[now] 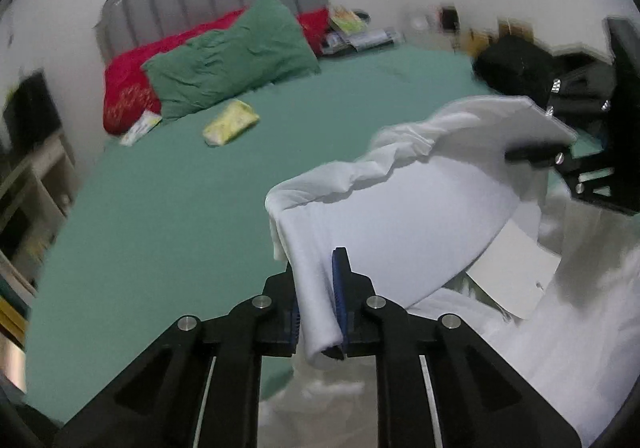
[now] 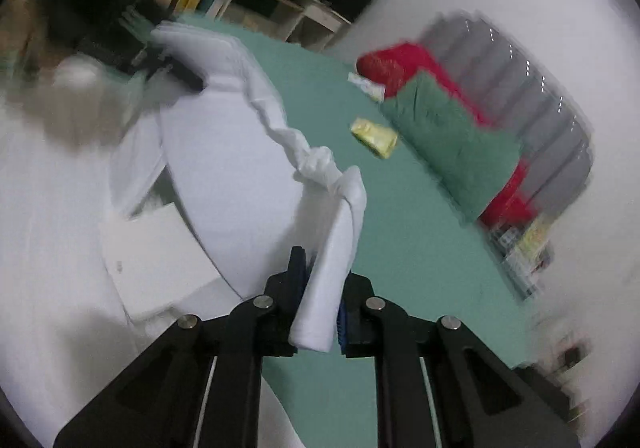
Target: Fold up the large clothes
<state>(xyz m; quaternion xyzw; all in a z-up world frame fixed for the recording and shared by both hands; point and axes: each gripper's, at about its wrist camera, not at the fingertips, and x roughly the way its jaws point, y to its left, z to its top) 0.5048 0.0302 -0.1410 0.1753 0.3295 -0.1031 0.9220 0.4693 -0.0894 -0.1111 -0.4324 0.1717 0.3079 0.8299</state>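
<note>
We hold a white garment (image 1: 400,208) lifted above the green bed (image 1: 160,208), its top edge bunched and rippled between our two grips while a smooth panel sags below. Our left tongs (image 1: 318,312) are clamped on a folded corner of the cloth; our right tongs (image 2: 320,304) pinch the opposite corner, which twists into a knot-like wad just ahead of them. More white fabric and a flat white sheet (image 1: 516,272) lie beneath. We can read no label or writing on it.
</note>
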